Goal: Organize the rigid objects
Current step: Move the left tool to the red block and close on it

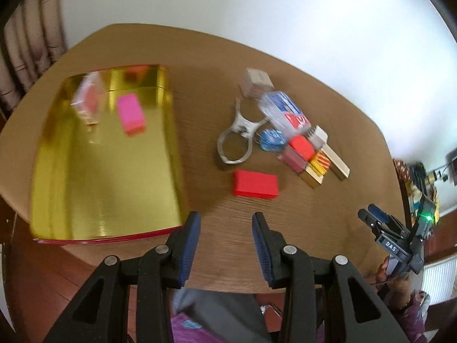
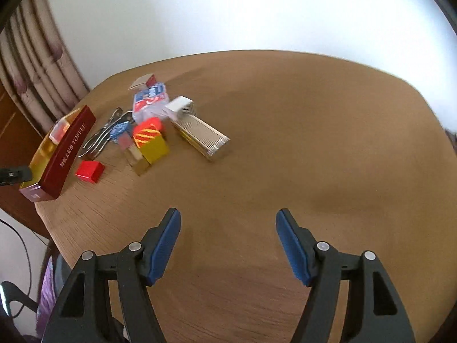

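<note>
Reads "TOFFEE" after some Chinese characters, in gold on the dark red side wall of the gold-lined box (image 2: pixel 70 145). Carries the letters "DAS" on the body of the right gripper (image 1: pixel 371 214), seen at the right edge of the left wrist view.

Left gripper (image 1: pixel 225 223): jaws apart, nothing between them, hovering over the near edge of the wooden table (image 1: pixel 200 65). Just ahead of the jaws, a red block (image 1: pixel 255 183) lying flat and alone on the wood. Beyond it, a heap: a white ring-shaped tool (image 1: pixel 237 137), a clear packet with blue and red print (image 1: pixel 285 111), print too blurred to read, a red-and-yellow striped box (image 2: pixel 148 137), and a long pale box (image 2: pixel 200 135). Inside the gold-lined box to the left, a pink block (image 1: pixel 131 114).

Right gripper (image 2: pixel 228 220): jaws wide apart, empty, bare tabletop between them, the heap well off to the upper left.
</note>
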`<act>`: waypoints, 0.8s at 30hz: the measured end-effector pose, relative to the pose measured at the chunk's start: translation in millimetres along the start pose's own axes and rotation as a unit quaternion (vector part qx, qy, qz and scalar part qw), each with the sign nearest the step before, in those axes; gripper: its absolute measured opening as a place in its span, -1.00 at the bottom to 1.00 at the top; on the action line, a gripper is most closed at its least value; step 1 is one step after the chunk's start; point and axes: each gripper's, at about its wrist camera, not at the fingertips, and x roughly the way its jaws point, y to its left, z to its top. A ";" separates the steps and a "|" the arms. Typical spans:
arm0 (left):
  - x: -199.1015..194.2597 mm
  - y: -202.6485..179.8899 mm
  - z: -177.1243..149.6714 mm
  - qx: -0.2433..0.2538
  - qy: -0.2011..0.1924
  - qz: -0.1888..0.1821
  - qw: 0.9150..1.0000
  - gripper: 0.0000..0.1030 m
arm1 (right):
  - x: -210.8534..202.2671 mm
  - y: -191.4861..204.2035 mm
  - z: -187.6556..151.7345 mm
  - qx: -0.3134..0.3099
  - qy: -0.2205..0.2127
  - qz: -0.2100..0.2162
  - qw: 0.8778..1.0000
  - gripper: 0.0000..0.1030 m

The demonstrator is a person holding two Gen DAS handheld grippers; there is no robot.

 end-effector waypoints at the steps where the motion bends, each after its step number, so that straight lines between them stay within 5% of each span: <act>1: 8.2 -3.6 1.4 -0.001 0.011 0.000 1.000 -0.26 | 0.5 -0.3 -3.5 0.004 0.000 0.004 1.000 0.31; 4: 34.1 -7.4 3.2 -0.059 0.050 -0.031 0.997 -0.26 | 8.3 1.0 -8.3 0.014 0.006 0.024 1.000 0.36; 7: 53.7 -2.6 6.9 -0.150 0.071 -0.064 0.984 -0.26 | 9.4 10.4 -6.2 -0.003 0.000 0.039 0.999 0.43; 14: 81.4 21.6 14.3 -0.358 0.086 -0.029 0.929 -0.26 | 6.5 2.0 -4.4 0.008 0.001 0.084 0.996 0.43; 18: 90.9 15.9 17.6 -0.387 0.092 -0.051 0.916 -0.26 | 5.4 -5.1 -5.7 0.024 0.000 0.112 0.993 0.45; 24: 102.4 7.2 22.5 -0.409 0.095 -0.031 0.907 -0.26 | 4.4 -9.5 -8.4 0.033 -0.003 0.137 0.990 0.51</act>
